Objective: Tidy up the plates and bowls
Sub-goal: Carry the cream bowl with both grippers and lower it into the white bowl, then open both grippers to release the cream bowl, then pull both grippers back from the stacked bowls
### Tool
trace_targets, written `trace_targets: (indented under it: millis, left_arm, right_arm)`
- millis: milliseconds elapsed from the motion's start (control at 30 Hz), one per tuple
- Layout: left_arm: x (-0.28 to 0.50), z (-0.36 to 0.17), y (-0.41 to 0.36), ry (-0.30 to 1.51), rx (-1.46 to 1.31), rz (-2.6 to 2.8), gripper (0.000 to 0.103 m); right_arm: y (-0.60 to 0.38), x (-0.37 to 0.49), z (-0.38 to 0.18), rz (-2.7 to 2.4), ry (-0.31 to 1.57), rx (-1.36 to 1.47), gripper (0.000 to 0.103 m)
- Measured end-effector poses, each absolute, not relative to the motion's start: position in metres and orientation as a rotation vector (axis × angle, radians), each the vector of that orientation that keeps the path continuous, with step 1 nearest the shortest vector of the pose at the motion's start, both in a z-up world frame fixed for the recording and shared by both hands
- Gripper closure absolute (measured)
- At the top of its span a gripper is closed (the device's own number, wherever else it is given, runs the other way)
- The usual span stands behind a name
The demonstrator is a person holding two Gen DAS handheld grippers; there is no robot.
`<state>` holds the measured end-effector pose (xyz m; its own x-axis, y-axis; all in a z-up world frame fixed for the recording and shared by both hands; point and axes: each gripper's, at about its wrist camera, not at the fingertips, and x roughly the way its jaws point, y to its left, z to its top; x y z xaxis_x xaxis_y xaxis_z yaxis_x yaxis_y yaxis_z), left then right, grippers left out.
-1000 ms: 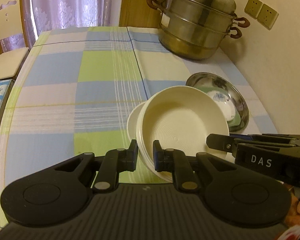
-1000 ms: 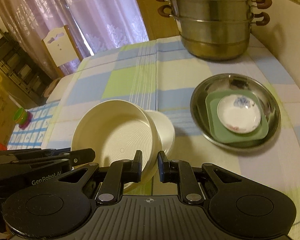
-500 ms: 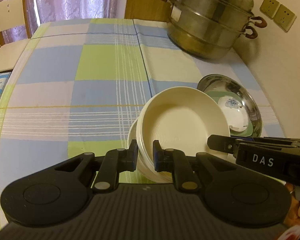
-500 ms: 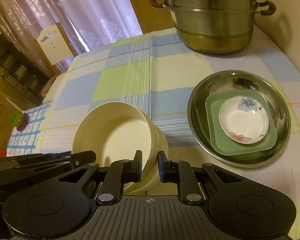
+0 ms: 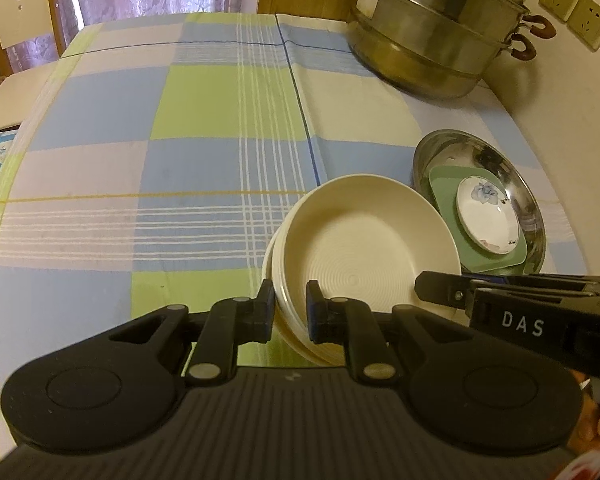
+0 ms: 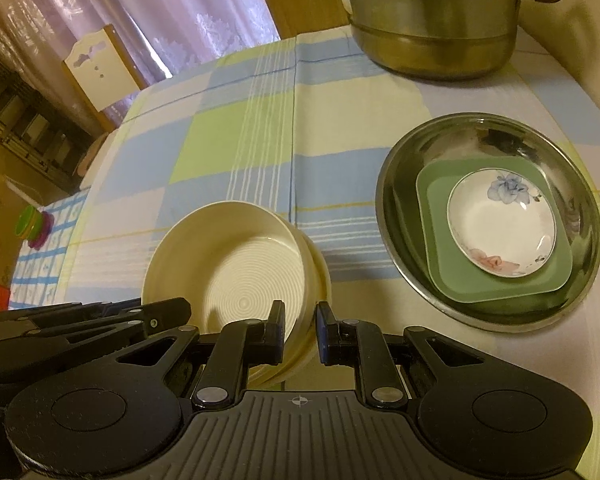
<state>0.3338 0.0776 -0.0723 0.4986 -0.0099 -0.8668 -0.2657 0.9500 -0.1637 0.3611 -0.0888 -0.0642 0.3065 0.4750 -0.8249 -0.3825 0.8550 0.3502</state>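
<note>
A stack of nested cream bowls [image 5: 360, 256] [image 6: 236, 264] is held between both grippers, low over the checked tablecloth [image 5: 204, 112]. My left gripper [image 5: 290, 308] is shut on the stack's left rim. My right gripper [image 6: 298, 332] is shut on its right rim. To the right stands a steel basin [image 5: 440, 152] [image 6: 392, 184]. In it lies a green square plate [image 5: 440, 184] [image 6: 432, 188] with a small white flowered dish [image 5: 486, 216] [image 6: 500, 228] on top. Whether the stack touches the cloth I cannot tell.
A big steel steamer pot [image 5: 428, 40] [image 6: 432, 28] stands at the table's far right, against the wall with sockets [image 5: 576, 8]. A pale chair [image 6: 96, 68] stands at the far left edge. Bare tablecloth stretches left of the bowls.
Both grippers have carried the cream bowls down and forward. The steel basin and the steamer pot now look nearer. The grip on both rims is unchanged.
</note>
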Motion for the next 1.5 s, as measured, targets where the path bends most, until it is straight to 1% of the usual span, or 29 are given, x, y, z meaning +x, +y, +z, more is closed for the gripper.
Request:
trace_targets:
  millis: [133, 233, 300, 333, 367, 400, 433, 467, 800, 1033, 1133, 1267, 1500]
  left_arm:
    - [0.334, -0.073, 0.079, 1.045, -0.304, 0.155, 0.088]
    - [0.332, -0.07, 0.079, 1.037, -0.303, 0.141, 0.082]
    - [0.331, -0.066, 0.079, 1.025, -0.297, 0.135, 0.081]
    - [0.33, -0.063, 0.079, 1.019, -0.292, 0.135, 0.079]
    - [0.328, -0.06, 0.079, 1.01, -0.286, 0.133, 0.079]
    - [0.326, -0.057, 0.079, 1.001, -0.281, 0.128, 0.079]
    - [0.324, -0.052, 0.079, 0.991, -0.278, 0.122, 0.079]
    - [0.321, -0.048, 0.08, 0.982, -0.275, 0.117, 0.079]
    - [0.268, -0.014, 0.092, 0.924, -0.233, 0.087, 0.076]
    - [0.212, -0.003, 0.101, 0.923, -0.202, 0.083, 0.076]
    - [0.186, 0.0, 0.103, 0.925, -0.195, 0.073, 0.076]
    - [0.156, 0.0, 0.104, 0.936, -0.182, 0.058, 0.076]
    - [0.111, -0.006, 0.099, 0.962, -0.157, 0.026, 0.076]
  right_arm:
    - [-0.088, 0.361, -0.063, 0.564, 1.113, 0.09, 0.086]
    - [-0.088, 0.359, -0.06, 0.561, 1.103, 0.083, 0.086]
    - [-0.089, 0.357, -0.057, 0.556, 1.085, 0.081, 0.084]
    - [-0.09, 0.356, -0.055, 0.555, 1.077, 0.082, 0.077]
    - [-0.09, 0.355, -0.053, 0.553, 1.068, 0.086, 0.066]
    - [-0.092, 0.354, -0.05, 0.552, 1.057, 0.094, 0.061]
    - [-0.094, 0.353, -0.046, 0.55, 1.045, 0.102, 0.053]
    - [-0.096, 0.351, -0.043, 0.549, 1.035, 0.105, 0.051]
    - [-0.128, 0.309, -0.006, 0.552, 0.946, 0.183, 0.049]
    - [-0.153, 0.262, 0.012, 0.509, 0.901, 0.242, 0.044]
    - [-0.16, 0.239, 0.014, 0.488, 0.898, 0.261, 0.039]
    - [-0.169, 0.207, 0.012, 0.452, 0.903, 0.27, 0.035]
    - [-0.173, 0.152, 0.001, 0.411, 0.939, 0.259, 0.033]
